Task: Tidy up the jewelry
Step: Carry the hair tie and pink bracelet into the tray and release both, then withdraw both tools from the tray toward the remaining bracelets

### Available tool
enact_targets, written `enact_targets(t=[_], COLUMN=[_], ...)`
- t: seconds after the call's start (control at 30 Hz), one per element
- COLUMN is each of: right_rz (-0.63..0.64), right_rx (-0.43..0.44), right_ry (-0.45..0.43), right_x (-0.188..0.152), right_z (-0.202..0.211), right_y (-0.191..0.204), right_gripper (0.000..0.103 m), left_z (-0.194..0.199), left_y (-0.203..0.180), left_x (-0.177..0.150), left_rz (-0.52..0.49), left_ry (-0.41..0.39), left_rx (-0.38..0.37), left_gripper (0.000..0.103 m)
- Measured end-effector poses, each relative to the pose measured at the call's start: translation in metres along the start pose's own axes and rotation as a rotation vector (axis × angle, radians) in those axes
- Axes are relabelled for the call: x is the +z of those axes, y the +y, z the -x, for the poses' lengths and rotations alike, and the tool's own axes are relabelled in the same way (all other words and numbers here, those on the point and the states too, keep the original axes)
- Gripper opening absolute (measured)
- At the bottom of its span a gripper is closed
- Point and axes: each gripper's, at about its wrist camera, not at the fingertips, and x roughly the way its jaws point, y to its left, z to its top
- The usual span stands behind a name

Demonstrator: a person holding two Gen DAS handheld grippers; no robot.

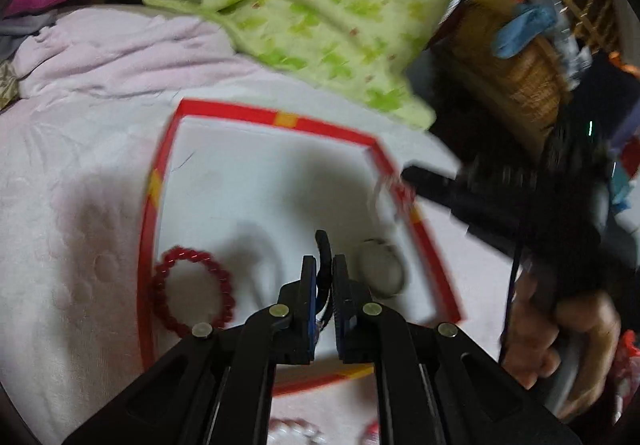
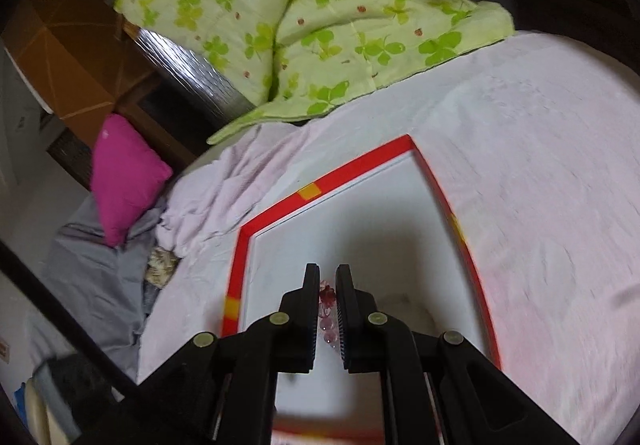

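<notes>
A shallow white box with a red rim (image 1: 276,117) lies on the pink bedcover; it also shows in the right wrist view (image 2: 352,169). Inside it lie a red bead bracelet (image 1: 192,291) and a pale oval bangle (image 1: 380,269). My left gripper (image 1: 325,265) is shut on a black curved band (image 1: 323,249) above the box floor. My right gripper (image 2: 328,275) is shut on a pink bead bracelet (image 2: 328,309) over the box; it shows blurred in the left wrist view (image 1: 408,175) at the box's right rim.
A green clover-print quilt (image 2: 320,13) lies beyond the box. A magenta pillow (image 2: 124,173) and grey sheet (image 2: 92,277) lie at the left. A wicker basket (image 1: 516,73) stands at the right. White beads (image 1: 296,431) lie on the bedcover near the box's front rim.
</notes>
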Motion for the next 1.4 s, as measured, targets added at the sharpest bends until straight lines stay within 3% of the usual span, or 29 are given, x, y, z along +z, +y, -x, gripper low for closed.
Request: enact_targets(t=[0.1, 0.17, 0.3, 0.4, 0.43, 0.5, 0.57, 0.77, 0.97, 1.17, 1.4], right_rz=[0.001, 0.001, -0.012, -0.014, -0.004, 0.014, 0.038, 0.068, 0.077, 0.078, 0.082], right_rx=[-0.021, -0.056, -0.13, -0.101, -0.088, -0.084, -0.079, -0.077, -0.074, -0.067, -0.054], right_ry=[0.031, 0.044, 0.069, 0.033, 0.017, -0.003, -0.046, -0.093, -0.093, -0.085, -0.062], right_x=[0.014, 0.02, 0.023, 0.017, 0.014, 0.004, -0.011, -0.058, -0.1, -0.127, -0.135], right_z=[-0.03, -0.049, -0.064, -0.043, -0.03, -0.006, 0.025, 0.1, 0.149, 0.169, 0.165], right_y=[0.001, -0.002, -0.017, -0.023, -0.023, -0.022, -0.022, -0.029, -0.034, -0.038, -0.038], right_gripper=[0.009, 0.009, 0.011, 0.014, 0.017, 0.042, 0.055, 0.055, 0.055, 0.055, 0.055], left_z=[-0.017, -0.025, -0.026, -0.014, -0.007, 0.01, 0.026, 0.068, 0.102, 0.119, 0.125], left_y=[0.004, 0.001, -0.015, -0.029, -0.036, -0.049, -0.058, -0.074, -0.084, -0.085, -0.08], left_x=[-0.001, -0.004, -0.014, -0.017, -0.018, -0.021, -0.024, -0.033, -0.044, -0.051, -0.05], left_rz=[0.0, -0.026, -0.125, -0.207, -0.236, -0.293, -0.33, -0.391, -0.392, -0.399, -0.389], left_ry=[0.025, 0.043, 0.052, 0.021, -0.003, -0.06, -0.104, -0.179, -0.218, -0.237, -0.236], left_rx=[0.092, 0.115, 0.214, 0.272, 0.295, 0.335, 0.35, 0.378, 0.386, 0.406, 0.417], left_gripper=[0.008, 0.008, 0.008, 0.024, 0.033, 0.042, 0.046, 0.048, 0.051, 0.052, 0.052])
